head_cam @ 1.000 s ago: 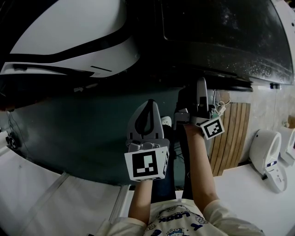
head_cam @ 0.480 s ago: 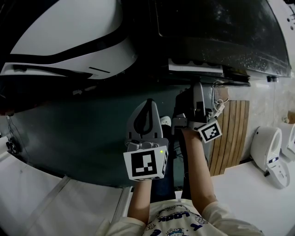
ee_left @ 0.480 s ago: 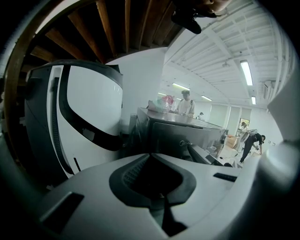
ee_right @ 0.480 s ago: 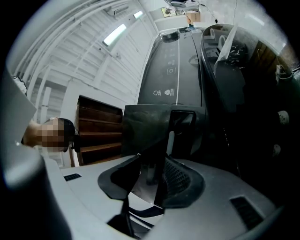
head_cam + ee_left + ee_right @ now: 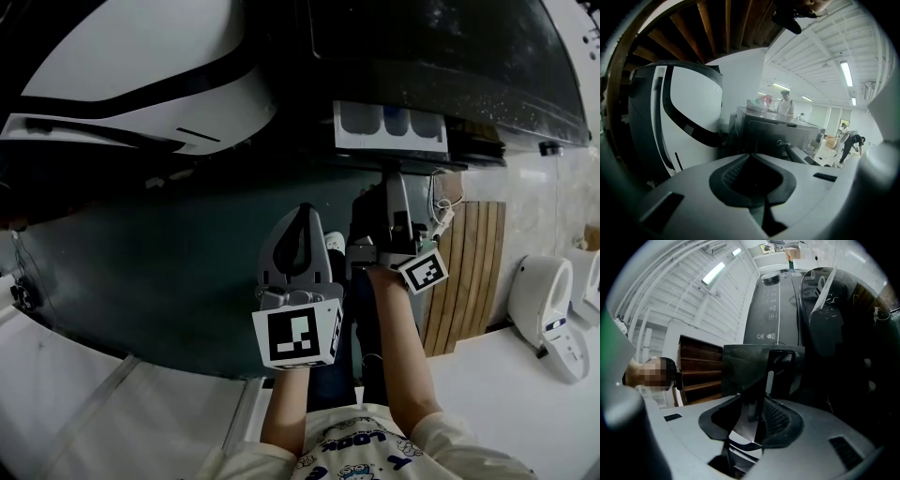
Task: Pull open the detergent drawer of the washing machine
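The dark washing machine (image 5: 450,66) fills the top of the head view. Its detergent drawer (image 5: 389,125) stands pulled out, white compartments showing from above. My right gripper (image 5: 394,180) reaches up to the drawer's dark front panel (image 5: 745,366). In the right gripper view that panel sits between the jaws of the right gripper (image 5: 759,397), which are closing and pressing on it. My left gripper (image 5: 300,214) hangs lower and to the left, apart from the machine. Its tips meet with nothing between them in the left gripper view (image 5: 751,159).
A large white and black appliance (image 5: 141,75) stands left of the washing machine. Wooden slats (image 5: 469,272) lie at the right, with white fixtures (image 5: 546,319) beyond them. The person's legs and arms are below the grippers. People stand far off in the left gripper view.
The drawer has slid out of the machine, from hidden to showing its white compartments. My right gripper drew back toward the person with it. The left gripper barely shifted.
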{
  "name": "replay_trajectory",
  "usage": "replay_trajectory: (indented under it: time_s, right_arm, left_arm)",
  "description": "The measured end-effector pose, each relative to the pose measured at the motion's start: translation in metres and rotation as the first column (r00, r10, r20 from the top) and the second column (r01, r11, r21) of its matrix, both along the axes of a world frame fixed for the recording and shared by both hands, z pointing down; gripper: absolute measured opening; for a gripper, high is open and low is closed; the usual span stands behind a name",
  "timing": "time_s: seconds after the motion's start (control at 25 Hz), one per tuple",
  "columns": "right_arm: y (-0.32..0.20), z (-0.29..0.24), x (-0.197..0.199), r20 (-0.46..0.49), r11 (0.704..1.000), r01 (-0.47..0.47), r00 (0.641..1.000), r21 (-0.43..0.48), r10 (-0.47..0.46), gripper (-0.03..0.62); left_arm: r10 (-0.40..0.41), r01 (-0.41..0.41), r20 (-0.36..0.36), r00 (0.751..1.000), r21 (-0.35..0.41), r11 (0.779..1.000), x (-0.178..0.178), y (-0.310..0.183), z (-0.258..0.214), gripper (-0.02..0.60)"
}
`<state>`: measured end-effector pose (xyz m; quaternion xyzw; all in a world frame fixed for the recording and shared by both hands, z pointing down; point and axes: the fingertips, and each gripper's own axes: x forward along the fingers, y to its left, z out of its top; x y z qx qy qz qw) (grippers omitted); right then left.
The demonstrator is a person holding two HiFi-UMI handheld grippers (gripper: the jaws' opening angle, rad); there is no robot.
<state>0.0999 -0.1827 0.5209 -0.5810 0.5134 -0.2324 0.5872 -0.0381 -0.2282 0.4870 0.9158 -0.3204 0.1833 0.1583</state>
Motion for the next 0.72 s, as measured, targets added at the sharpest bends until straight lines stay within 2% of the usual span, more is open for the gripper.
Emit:
replay_trajectory:
  time_s: [0.72]
  right_arm:
    - [0.039,0.003,-0.028,0.018,0.997,0.072,0.997,0.008,-0.072,0.146]
  left_arm:
    - [-0.049,0.049,0.002,0.999,0.001,0.999,-0.014,0.039,-0.004,0.015]
